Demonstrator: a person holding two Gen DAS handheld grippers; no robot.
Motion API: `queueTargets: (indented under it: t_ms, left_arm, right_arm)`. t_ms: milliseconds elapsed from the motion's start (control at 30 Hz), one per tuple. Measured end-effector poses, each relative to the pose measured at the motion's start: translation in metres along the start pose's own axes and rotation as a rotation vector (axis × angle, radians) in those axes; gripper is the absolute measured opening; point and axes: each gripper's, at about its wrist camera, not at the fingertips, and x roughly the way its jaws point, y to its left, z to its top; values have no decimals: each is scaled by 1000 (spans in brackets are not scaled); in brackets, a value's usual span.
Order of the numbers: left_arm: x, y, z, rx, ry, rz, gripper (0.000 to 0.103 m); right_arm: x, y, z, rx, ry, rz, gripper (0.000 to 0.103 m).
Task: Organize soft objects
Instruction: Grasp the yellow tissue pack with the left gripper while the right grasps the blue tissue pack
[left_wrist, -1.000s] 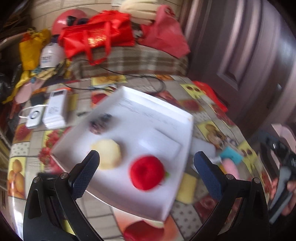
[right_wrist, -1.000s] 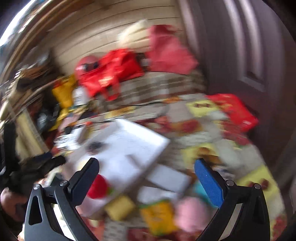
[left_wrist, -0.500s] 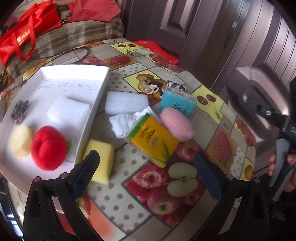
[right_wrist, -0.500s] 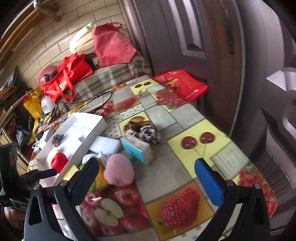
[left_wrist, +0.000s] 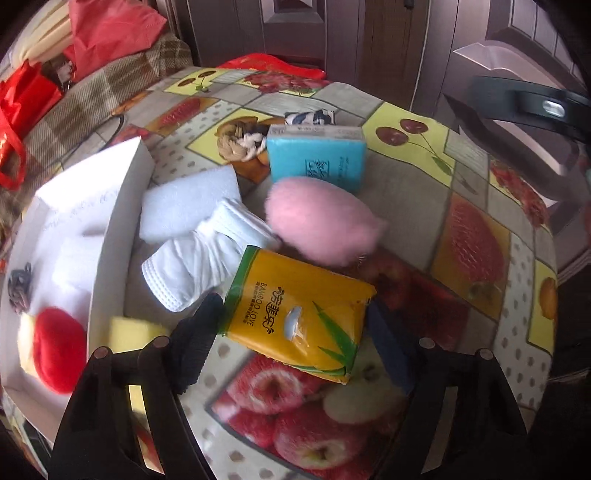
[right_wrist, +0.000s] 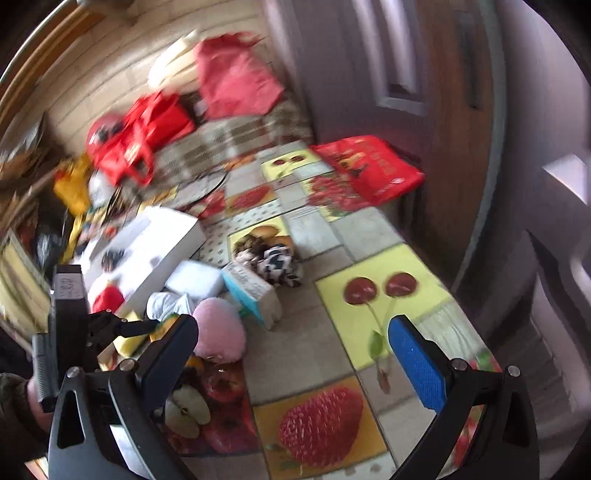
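Left gripper (left_wrist: 295, 328) points steeply down at the fruit-print tablecloth (left_wrist: 476, 236); its jaws are closing around the yellow tissue pack (left_wrist: 295, 310), which lies between the two fingers, one finger at each side edge of the pack; whether the pads press it yet I cannot tell. Just left of the pack, a yellow sponge (left_wrist: 129, 332) against the wall of the white tray (left_wrist: 110, 236). In the tray: a red plush ball (left_wrist: 59, 350), a white foam block, a small dark scrunchie (left_wrist: 20, 288). Beyond the pack, a rolled white cloth (left_wrist: 199, 258) touching it, a white foam pad (left_wrist: 188, 206) behind that, and a pink plush ball (left_wrist: 325, 221) just past the pack's far corner. Farther on, a blue tissue pack (left_wrist: 317, 158), then a braided rope knot (left_wrist: 240, 144) and a black-and-white scrunchie (left_wrist: 310, 118). Right gripper (right_wrist: 295, 350) hovers over bare tablecloth, jaws spread, nothing between them. At the back, red bags (right_wrist: 144, 136) on a plaid cushion.
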Motion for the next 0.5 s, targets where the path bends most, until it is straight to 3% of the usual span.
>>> queueTargets:
  t_ms: [133,200,233,267,333,400,467,500]
  left_arm:
    - [-13,8,-16,-120,-3,-13,78]
    - [-24,17,-24,-180,-11,-9,78]
    - [-28,19,-27,-197,-17,-5,79]
    - [-33,21,-29,-216,-25,1,79]
    - [-43,27,-33,-257,-45,13,79]
    - [-52,32,-36,-297,-61,26,79]
    - [-59,37,-38,-326,-70,44,79]
    - [-63,40,-38,-337,-75,52,79]
  right_arm:
    - [41,11,13,-26,79,27,102]
    - [65,14,19,-20,118,54,89]
    - [75,17,20,-28,141,63,75]
    - [85,21,21,-44,160,68,68]
    - [104,30,22,-79,188,73,68]
    - [117,36,19,-113,219,74,60]
    - [125,41,16,-145,257,71,36]
    - [124,43,14,-151,264,85,32]
